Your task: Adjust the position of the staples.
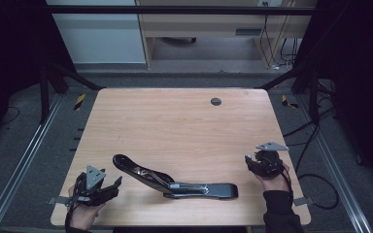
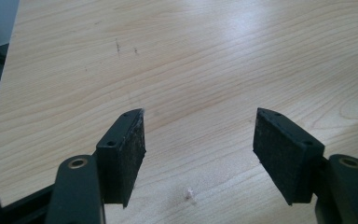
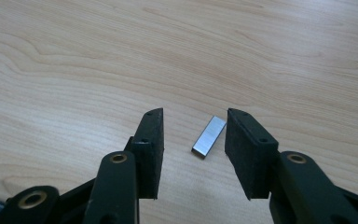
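Left tongs (image 1: pixel 118 182) resting at near-left corner of worktop (image 1: pixel 175 121), jaws standing wide apart over bare wood, nothing between them. Right tongs (image 3: pixel 193 149) hovering over near-right part of worktop, jaws partly apart, not clamping anything. Small silver staple strip (image 3: pixel 209 136) lying flat on wood between right jaws, closer to one pad, whether touching it unclear. Black stapler (image 1: pixel 172 179), swung open with metal channel showing, lying near front edge between both tongs, well apart from right ones.
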A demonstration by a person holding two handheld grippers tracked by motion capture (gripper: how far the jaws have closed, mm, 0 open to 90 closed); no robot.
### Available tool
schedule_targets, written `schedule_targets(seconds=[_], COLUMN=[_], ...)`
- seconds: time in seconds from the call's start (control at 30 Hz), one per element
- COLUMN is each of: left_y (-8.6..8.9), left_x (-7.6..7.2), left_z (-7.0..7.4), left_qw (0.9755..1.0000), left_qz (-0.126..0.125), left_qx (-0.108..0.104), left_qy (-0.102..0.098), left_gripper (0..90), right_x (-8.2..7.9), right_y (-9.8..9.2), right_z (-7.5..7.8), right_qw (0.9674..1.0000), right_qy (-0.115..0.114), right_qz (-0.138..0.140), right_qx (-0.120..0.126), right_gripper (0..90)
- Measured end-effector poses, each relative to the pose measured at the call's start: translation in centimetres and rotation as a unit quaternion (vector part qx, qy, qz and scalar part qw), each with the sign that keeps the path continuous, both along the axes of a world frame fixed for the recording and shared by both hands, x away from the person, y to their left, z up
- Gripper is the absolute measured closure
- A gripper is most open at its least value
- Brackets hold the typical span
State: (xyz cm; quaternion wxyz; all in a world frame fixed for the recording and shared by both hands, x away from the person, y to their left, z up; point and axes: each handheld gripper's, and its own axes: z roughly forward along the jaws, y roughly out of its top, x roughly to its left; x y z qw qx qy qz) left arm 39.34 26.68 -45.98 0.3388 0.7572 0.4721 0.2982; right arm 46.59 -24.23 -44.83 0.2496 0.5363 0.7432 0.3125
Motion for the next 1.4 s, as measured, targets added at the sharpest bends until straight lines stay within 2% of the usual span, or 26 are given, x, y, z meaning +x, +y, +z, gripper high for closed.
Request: schedule_targets(seconds=[0.2, 0.4, 0.8, 0.93, 1.4], left_y=[0.0, 0.0, -0.1, -0.1, -0.1], left_x=[0.1, 0.2, 0.3, 0.3, 0.3], left_z=[-0.1, -0.2, -0.4, -0.4, -0.5], left_qw=[1.0000, 1.0000, 0.9999, 0.9999, 0.9999], left_qz=[0.003, 0.003, 0.001, -0.001, -0.002], left_qx=[0.000, 0.004, 0.011, 0.012, 0.013], left_qy=[-0.002, -0.001, 0.001, 0.003, 0.006], left_gripper=[32.8, 32.7, 31.6, 31.7, 32.0], right_x=[1.5, 2.6, 4.0, 4.3, 4.8], right_y=[0.3, 0.5, 0.6, 0.5, 0.6], right_z=[0.0, -0.7, -2.2, -2.5, -3.3], right_qw=[0.9997, 0.9984, 0.9967, 0.9959, 0.9936], right_qy=[0.010, 0.034, 0.048, 0.057, 0.075], right_qz=[-0.015, -0.035, -0.059, -0.068, -0.081], right_qx=[-0.017, -0.028, -0.029, -0.015, -0.023], right_gripper=[58.7, 60.4, 63.4, 65.8, 71.2])
